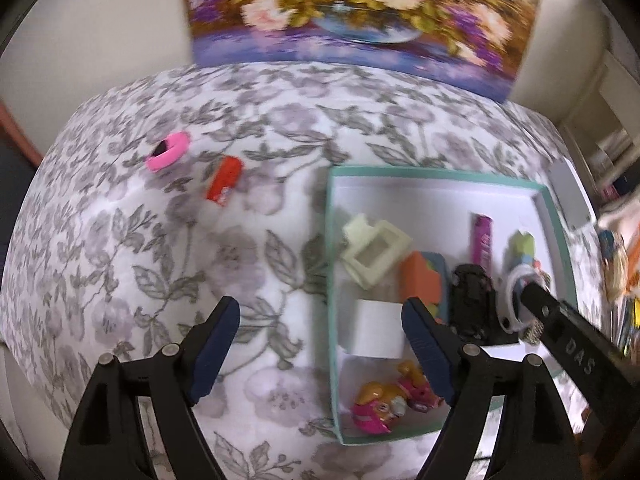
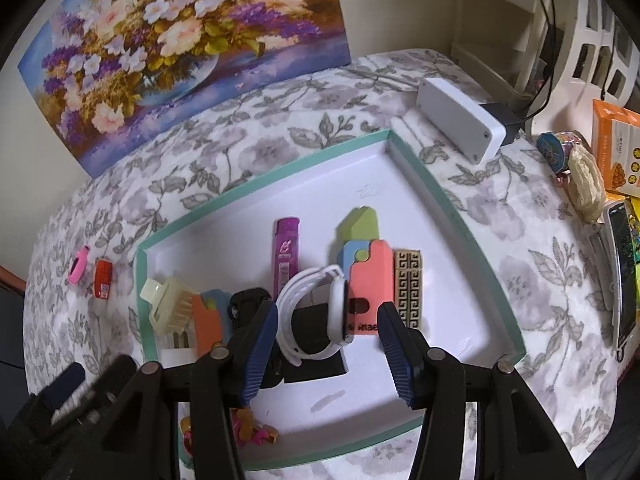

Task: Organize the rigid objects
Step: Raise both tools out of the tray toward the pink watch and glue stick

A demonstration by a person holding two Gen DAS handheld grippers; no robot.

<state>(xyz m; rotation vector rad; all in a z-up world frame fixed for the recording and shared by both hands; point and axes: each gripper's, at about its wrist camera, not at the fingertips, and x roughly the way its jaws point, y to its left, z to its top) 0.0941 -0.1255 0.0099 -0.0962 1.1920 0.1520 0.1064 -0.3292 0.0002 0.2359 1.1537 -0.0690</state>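
Currently left fingers (image 1: 322,350) wide apart, empty, straddling the tray (image 1: 330,264) wall; pink ring (image 1: 167,150) and red piece (image 1: 224,179) beyond on table. Right fingers (image 2: 329,354) half open over tray, white watch (image 2: 320,312) between them, grip unclear.

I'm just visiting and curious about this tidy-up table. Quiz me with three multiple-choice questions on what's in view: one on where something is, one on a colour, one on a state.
1. Where does the pink ring lie?
A. in the tray
B. on the flowered cloth outside the tray
C. on the painting

2. What colour is the tray's rim?
A. teal green
B. red
C. black

3. How is the left gripper?
A. clamped on the ring
B. clamped on the lighter
C. open, holding nothing

Answers: 1 B, the ring sits on the cloth beside the red item, left of the tray. 2 A, the edge is teal around a white floor. 3 C, its fingers stand apart with nothing between them.
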